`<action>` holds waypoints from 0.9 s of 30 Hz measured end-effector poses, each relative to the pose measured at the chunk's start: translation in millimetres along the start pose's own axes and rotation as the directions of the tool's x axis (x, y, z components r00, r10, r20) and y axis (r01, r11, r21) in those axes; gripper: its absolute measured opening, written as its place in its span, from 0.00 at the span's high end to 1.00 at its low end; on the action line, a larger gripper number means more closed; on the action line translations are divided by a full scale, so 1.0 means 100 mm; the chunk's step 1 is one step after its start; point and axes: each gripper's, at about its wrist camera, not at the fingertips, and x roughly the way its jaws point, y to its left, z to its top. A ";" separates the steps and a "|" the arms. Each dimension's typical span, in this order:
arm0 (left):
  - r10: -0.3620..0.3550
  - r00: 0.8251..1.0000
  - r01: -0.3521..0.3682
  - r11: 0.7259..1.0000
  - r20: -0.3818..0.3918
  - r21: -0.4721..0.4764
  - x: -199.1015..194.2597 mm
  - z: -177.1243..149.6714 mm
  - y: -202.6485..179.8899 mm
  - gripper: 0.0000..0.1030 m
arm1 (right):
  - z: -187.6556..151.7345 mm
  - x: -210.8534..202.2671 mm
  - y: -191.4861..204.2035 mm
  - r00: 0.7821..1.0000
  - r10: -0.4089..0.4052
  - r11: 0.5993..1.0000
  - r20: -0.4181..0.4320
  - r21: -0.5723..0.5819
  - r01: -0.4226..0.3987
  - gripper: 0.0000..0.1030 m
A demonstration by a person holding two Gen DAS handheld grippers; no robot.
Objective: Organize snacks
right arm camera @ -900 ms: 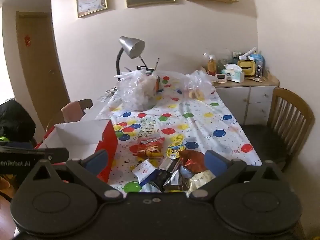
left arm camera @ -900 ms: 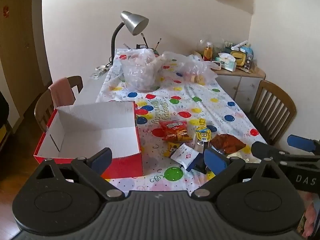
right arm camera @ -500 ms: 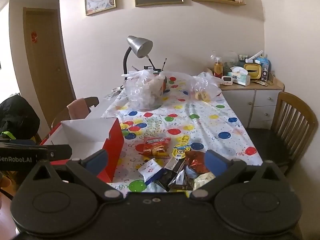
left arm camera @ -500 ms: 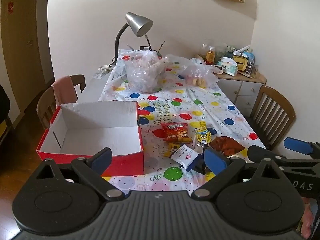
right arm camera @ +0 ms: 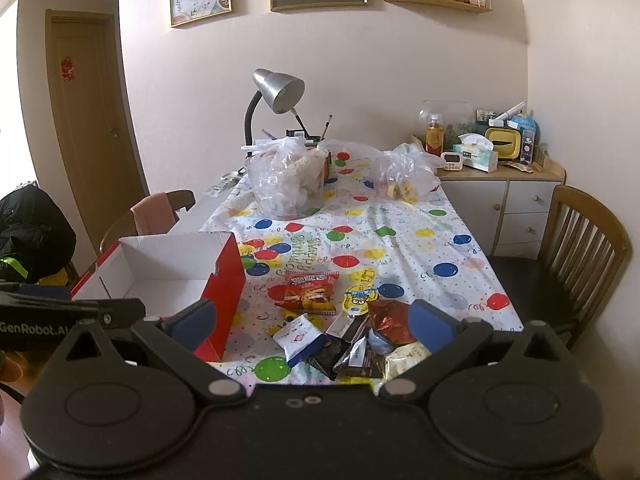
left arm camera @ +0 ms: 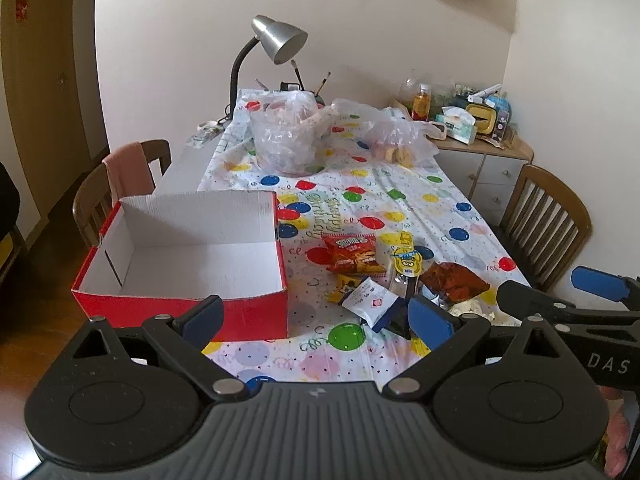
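Note:
A red box (left arm camera: 184, 256) with a white, empty inside sits open at the table's near left; its red side (right arm camera: 224, 296) shows in the right wrist view. Several snack packets lie in a pile to its right: a red chip bag (left arm camera: 352, 254) (right arm camera: 310, 294), a yellow cartoon pouch (left arm camera: 406, 264) (right arm camera: 360, 300), a white-and-blue sachet (left arm camera: 370, 300) (right arm camera: 298, 336), a red foil bag (left arm camera: 454, 280) (right arm camera: 390, 322) and dark wrappers (right arm camera: 352, 356). My left gripper (left arm camera: 316, 318) hangs open before the table edge, empty. My right gripper (right arm camera: 314, 320) is open and empty above the pile's near side.
A spotted tablecloth (left arm camera: 360, 200) covers the table. At the far end stand a desk lamp (left arm camera: 276, 44) and clear plastic bags (left arm camera: 286, 136). Wooden chairs flank the table, left (left arm camera: 116, 184) and right (left arm camera: 544, 220). A cluttered cabinet (left arm camera: 480, 152) stands at the back right.
Both grippers have risen and tilted up a little, so more of the wall shows. Both stay open and the snacks and box have not moved.

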 end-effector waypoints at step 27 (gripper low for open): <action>-0.006 0.998 0.007 1.000 -0.055 0.010 0.11 -0.07 -0.03 0.04 | -0.04 0.02 -0.03 0.998 -0.025 1.000 -0.052 0.016 0.026 0.01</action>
